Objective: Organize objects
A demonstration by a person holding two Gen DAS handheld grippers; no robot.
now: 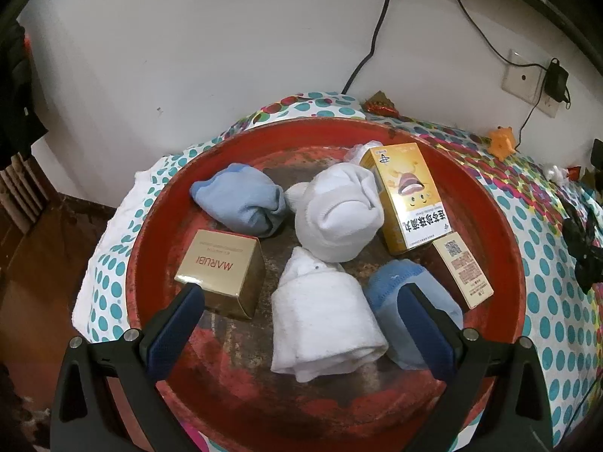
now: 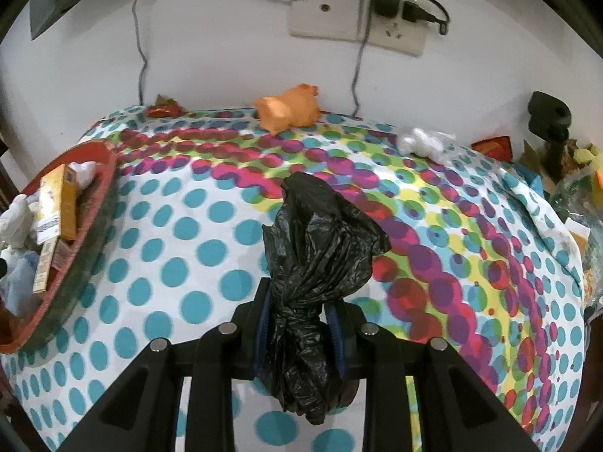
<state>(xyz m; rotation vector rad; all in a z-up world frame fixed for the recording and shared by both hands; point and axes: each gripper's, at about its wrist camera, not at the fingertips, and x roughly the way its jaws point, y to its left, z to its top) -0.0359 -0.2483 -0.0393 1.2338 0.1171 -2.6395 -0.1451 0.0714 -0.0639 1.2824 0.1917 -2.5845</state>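
A round red tray [image 1: 501, 226] holds rolled socks and boxes. My left gripper [image 1: 301, 293] is open above its near side, fingers either side of a white rolled sock [image 1: 320, 324]. A gold MARUBI box [image 1: 222, 267] lies left, a light blue sock [image 1: 426, 312] right, a white sock ball [image 1: 339, 214] and a blue sock [image 1: 241, 203] behind, a yellow box [image 1: 407, 196] at the back right. My right gripper [image 2: 301, 301] is shut on a crumpled black plastic bag [image 2: 320, 241] above the dotted cloth. The tray [image 2: 86, 226] shows at that view's left.
A dotted cloth [image 2: 188, 226] covers the table. An orange toy [image 2: 288, 109] and a white wad [image 2: 422, 141] lie by the back wall. A wall socket [image 2: 358, 19] with plugs and cables is above. Clutter stands at the right edge [image 2: 565, 173]. A slim box [image 1: 458, 267] leans in the tray.
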